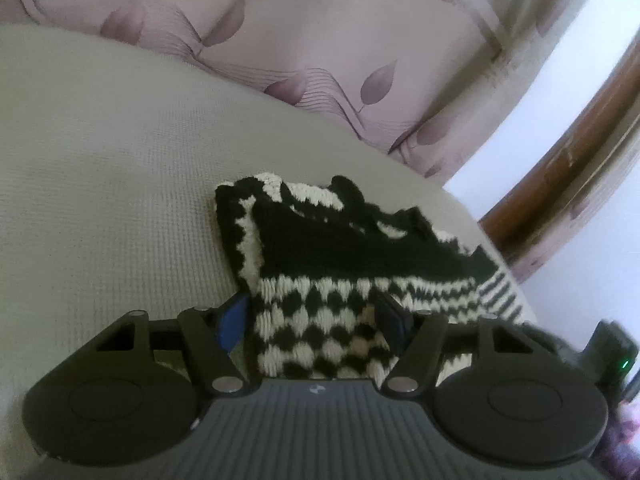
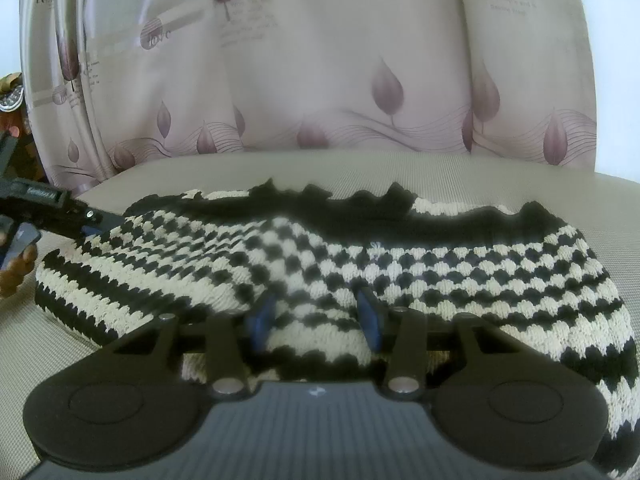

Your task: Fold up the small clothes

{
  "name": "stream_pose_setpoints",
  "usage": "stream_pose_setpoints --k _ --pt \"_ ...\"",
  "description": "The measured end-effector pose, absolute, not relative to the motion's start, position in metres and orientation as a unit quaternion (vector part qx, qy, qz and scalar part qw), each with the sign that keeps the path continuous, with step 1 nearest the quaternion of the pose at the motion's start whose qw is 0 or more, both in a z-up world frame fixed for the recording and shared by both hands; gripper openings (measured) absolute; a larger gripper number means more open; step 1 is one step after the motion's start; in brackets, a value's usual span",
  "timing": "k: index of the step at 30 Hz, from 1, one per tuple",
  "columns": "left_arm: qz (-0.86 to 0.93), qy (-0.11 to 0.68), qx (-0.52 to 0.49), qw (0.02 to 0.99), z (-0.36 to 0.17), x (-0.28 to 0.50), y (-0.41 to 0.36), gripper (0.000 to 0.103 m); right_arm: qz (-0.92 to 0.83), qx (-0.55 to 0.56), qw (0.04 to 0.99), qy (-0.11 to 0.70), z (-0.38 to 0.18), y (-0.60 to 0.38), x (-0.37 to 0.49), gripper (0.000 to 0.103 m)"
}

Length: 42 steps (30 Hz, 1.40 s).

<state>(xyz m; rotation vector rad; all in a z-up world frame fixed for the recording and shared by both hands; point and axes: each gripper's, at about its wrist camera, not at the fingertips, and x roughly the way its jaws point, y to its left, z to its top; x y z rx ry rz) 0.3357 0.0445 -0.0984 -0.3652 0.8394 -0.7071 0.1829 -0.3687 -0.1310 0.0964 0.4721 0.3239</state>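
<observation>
1. Black-and-cream knit: the garment (image 2: pixel 320 256) lies on the beige cushion (image 1: pixel 120 160), filling the lower middle of the right wrist view and the lower centre of the left wrist view.
2. Its long axis runs left to right across the right wrist view; the striped end sits at the lower left of that frame, the checked body at the right.
3. Your right gripper (image 2: pixel 316 320) is at the near edge, mid-length. A fold of knit sits between its blue pads (image 2: pixel 260 320), which appear to press it, so you likely hold the hem there.
4. Your left gripper (image 1: pixel 316 320) straddles one narrow end, the garment stretching away toward the upper right of its frame. Its jaws stand half apart with knit between them; whether the pads bite is unclear.
5. You see the left gripper (image 2: pixel 52 208) at the left edge of the right wrist view, beside the striped end, so that hand is nearer it.
</observation>
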Motion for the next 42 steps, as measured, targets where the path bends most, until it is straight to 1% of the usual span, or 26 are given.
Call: stream_pose_setpoints --k 1,2,4,5,6,7,9,11,12,13,15,21,24,27,31,34,37,41,42 --pt "-0.330 0.400 -0.184 0.835 -0.102 0.341 0.046 0.039 0.160 0.048 0.958 0.233 -0.131 -0.369 0.183 0.044" --pt "-0.324 0.402 -0.197 0.833 -0.107 0.345 0.049 0.031 0.160 0.049 0.958 0.233 -0.131 -0.369 0.183 0.045" --pt "-0.323 0.402 -0.232 0.825 -0.117 0.349 0.056 0.026 0.160 0.049 0.958 0.232 -0.131 -0.368 0.183 0.047" --pt "-0.323 0.401 -0.232 0.825 -0.117 0.348 0.055 0.023 0.162 0.049 0.958 0.232 -0.130 -0.368 0.183 0.049" --pt "-0.325 0.395 -0.213 0.833 -0.113 0.344 0.051 0.021 0.162 0.049 0.958 0.231 -0.130 -0.367 0.182 0.052" --pt "-0.323 0.389 -0.196 0.840 -0.110 0.339 0.046 0.020 0.160 0.048 0.959 0.230 -0.130 -0.366 0.181 0.053" --pt "-0.308 0.380 -0.187 0.852 -0.107 0.332 0.040 0.019 0.160 0.048 0.959 0.231 -0.130 -0.366 0.181 0.053" --pt "-0.289 0.367 -0.202 0.861 -0.105 0.326 0.042 0.019 0.160 0.050 0.959 0.230 -0.130 -0.365 0.181 0.053" --pt "-0.280 0.362 -0.211 0.864 -0.103 0.324 0.041 0.018 0.160 0.048 0.959 0.229 -0.130 -0.366 0.181 0.056" --pt "-0.273 0.358 -0.211 0.868 -0.101 0.320 0.038 0.018 0.157 0.048 0.960 0.228 -0.130 -0.365 0.181 0.063" --pt "-0.260 0.350 -0.202 0.877 -0.091 0.313 0.029 0.018 0.153 0.050 0.961 0.226 -0.130 -0.365 0.181 0.070" --pt "-0.256 0.344 -0.194 0.882 -0.050 0.303 -0.006 0.017 0.163 0.078 0.958 0.221 -0.131 -0.373 0.181 0.071" --pt "-0.260 0.349 -0.206 0.877 -0.034 0.294 -0.025 0.017 0.167 0.104 0.958 0.206 -0.130 -0.381 0.177 0.078" --pt "-0.268 0.362 -0.233 0.862 -0.027 0.284 -0.047 0.017 0.173 0.138 0.957 0.189 -0.131 -0.390 0.172 0.079" --pt "-0.298 0.371 -0.247 0.844 -0.030 0.270 -0.086 0.017 0.192 0.184 0.949 0.168 -0.132 -0.405 0.168 0.079" --pt "-0.330 0.383 -0.287 0.814 -0.051 0.266 -0.104 0.017 0.226 0.243 0.927 0.173 -0.132 -0.421 0.170 0.080" --pt "-0.360 0.365 -0.313 0.800 -0.072 0.265 -0.106 0.018 0.296 0.368 0.866 0.166 -0.134 -0.437 0.170 0.081" --pt "-0.389 0.343 -0.317 0.794 -0.091 0.264 -0.102 0.019 0.332 0.421 0.826 0.177 -0.130 -0.430 0.178 0.081" --pt "-0.395 0.336 -0.312 0.796 -0.093 0.262 -0.102 0.022 0.334 0.428 0.820 0.183 -0.129 -0.428 0.182 0.081"
